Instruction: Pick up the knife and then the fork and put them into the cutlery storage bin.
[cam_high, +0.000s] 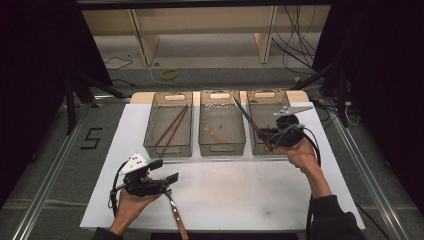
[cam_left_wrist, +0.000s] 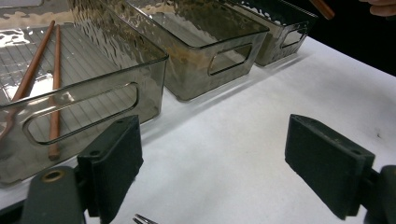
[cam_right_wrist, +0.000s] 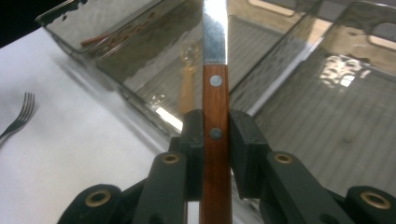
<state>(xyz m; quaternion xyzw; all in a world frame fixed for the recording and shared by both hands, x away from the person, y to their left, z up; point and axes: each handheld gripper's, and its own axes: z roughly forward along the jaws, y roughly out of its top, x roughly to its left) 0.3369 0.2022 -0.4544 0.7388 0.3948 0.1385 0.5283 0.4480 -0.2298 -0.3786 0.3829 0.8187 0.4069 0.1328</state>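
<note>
My right gripper (cam_high: 267, 136) is shut on the wooden handle of a knife (cam_high: 246, 116). The steel blade slants up and to the left over the right bin (cam_high: 263, 95). In the right gripper view the pads clamp the riveted handle of the knife (cam_right_wrist: 215, 93) from both sides, above the bins. My left gripper (cam_high: 165, 170) rests open near the table's front left, with nothing between its jaws (cam_left_wrist: 219, 168). A wooden-handled fork (cam_high: 176, 212) lies on the white mat just beside it, and its tines (cam_left_wrist: 142, 219) show at the bottom edge of the left gripper view.
Three smoky clear bins stand in a row at the back. The left bin (cam_high: 168, 148) holds a pair of chopsticks (cam_high: 172, 125). The middle bin (cam_high: 221, 145) holds a spoon (cam_high: 216, 133). White mat (cam_high: 240, 190) stretches in front of them.
</note>
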